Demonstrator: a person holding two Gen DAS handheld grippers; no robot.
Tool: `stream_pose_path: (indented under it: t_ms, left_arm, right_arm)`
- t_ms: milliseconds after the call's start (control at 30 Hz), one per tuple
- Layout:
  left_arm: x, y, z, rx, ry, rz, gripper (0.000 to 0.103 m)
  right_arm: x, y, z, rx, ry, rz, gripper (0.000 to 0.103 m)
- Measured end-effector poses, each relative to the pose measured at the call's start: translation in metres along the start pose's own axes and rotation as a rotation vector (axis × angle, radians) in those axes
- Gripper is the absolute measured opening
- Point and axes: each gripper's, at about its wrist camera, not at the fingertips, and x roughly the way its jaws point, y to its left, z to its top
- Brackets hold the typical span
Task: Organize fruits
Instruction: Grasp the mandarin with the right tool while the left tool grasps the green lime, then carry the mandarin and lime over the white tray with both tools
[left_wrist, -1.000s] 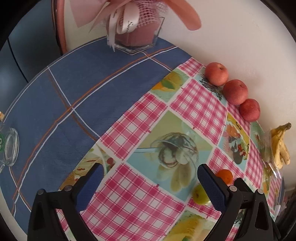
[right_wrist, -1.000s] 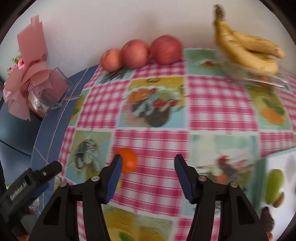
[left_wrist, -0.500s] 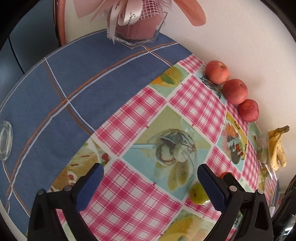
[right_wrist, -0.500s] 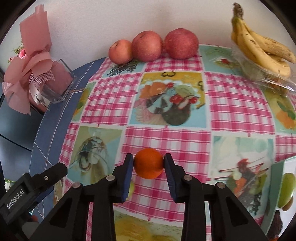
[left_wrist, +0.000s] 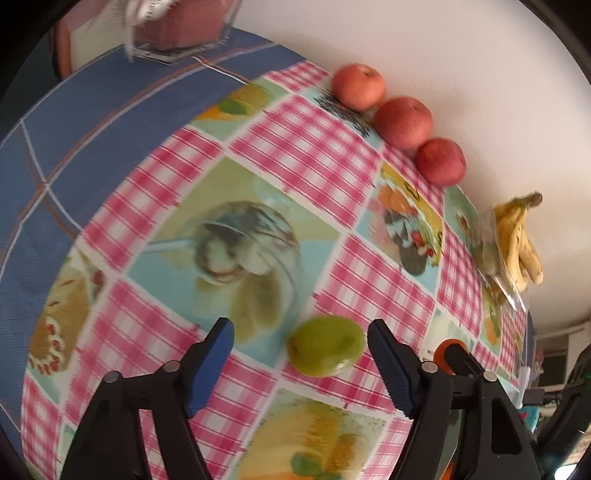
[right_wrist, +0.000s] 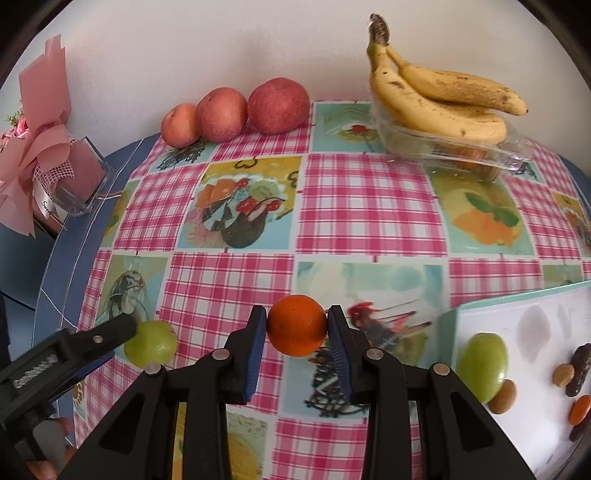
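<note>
Glossy pink-check tablecloth (right_wrist: 369, 206) against white wall (right_wrist: 221, 44); right gripper (right_wrist: 297, 328) clamps round orange (right_wrist: 296, 325), left gripper (left_wrist: 301, 345) spread around smooth green fruit (left_wrist: 325, 345).

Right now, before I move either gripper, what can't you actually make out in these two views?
- Left wrist: motion blur; whether the green fruit touches either pad of the open left gripper is unclear.
- Left wrist: the orange is mostly hidden behind the right finger.
- Right wrist: contents of the clear tray are obscured by the bananas and wrap.
- Right wrist: the small dark pieces on the white board are cut off at the edge, unidentifiable.
</note>
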Motion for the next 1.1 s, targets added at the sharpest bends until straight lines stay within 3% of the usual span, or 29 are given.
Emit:
stream_pose_path:
  t_ms: [133, 267, 367, 467, 1100]
  left_arm:
    - [0.009, -0.009, -0.004, 0.020, 0.023, -0.004, 0.069]
    - [0.013, -0.012, -0.006, 0.014, 0.031, -0.017, 0.054]
    - [0.012, -0.016, -0.008, 0.032, 0.021, 0.002, 0.053]
    - [0.011, -0.016, -0.008, 0.017, 0.016, -0.028, 0.053]
    - [-0.052, -0.071, -0.024, 0.143, -0.073, -0.013, 0.053]
  right_arm:
    - [-0.006, -0.006, -0.001, -0.001, -0.010, -0.007, 0.036]
    - [-0.010, -0.011, -0.002, -0.002, -0.017, -0.008, 0.036]
    - [-0.013, -0.014, -0.003, 0.000, -0.022, -0.008, 0.036]
    - [-0.016, -0.017, -0.003, 0.006, -0.029, -0.006, 0.036]
    - [-0.071, -0.064, -0.035, 0.103, -0.044, -0.044, 0.036]
